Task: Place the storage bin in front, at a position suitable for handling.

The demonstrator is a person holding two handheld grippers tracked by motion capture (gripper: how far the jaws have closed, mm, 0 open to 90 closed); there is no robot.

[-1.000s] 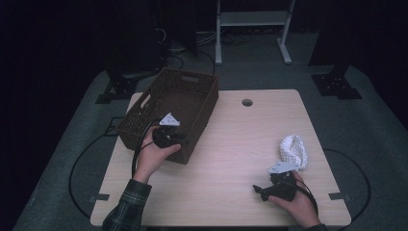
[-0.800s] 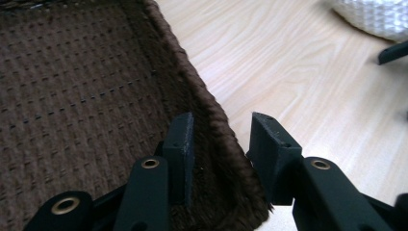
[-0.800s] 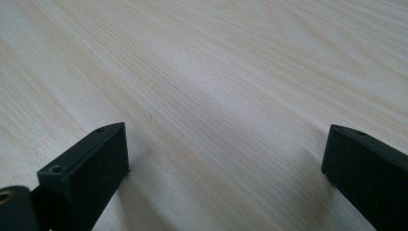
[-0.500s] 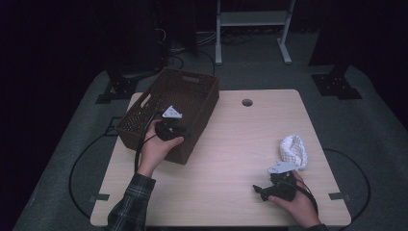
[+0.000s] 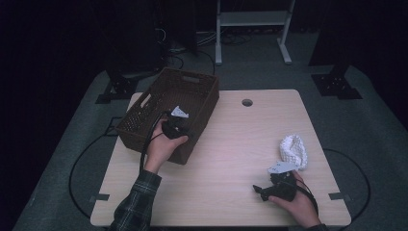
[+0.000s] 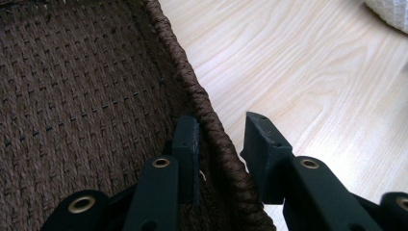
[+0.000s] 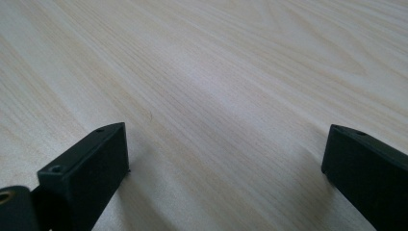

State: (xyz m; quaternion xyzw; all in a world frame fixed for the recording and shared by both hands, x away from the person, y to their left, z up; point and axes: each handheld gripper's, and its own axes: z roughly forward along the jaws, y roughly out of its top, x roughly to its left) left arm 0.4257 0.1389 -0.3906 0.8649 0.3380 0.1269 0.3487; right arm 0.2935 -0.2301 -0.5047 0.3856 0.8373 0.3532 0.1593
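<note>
Slipping is the main risk: the left tongs (image 6: pixel 221 144) straddle the near right rim of the brown basket (image 5: pixel 192 91), jaws just closing, one pad not yet touching. A shallow bite could tip the basket. The right tongs (image 7: pixel 226 159) stand wide over bare tabletop (image 5: pixel 231 144), near the white cloth (image 5: pixel 293 149).

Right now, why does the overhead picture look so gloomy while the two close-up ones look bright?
High view: dim, bluish, room black around the table. Left gripper view: bright, basket weave sharp, jaw bases soft. Right gripper view: bright, mild sheen on the wood, near jaws slightly blurred.
</note>
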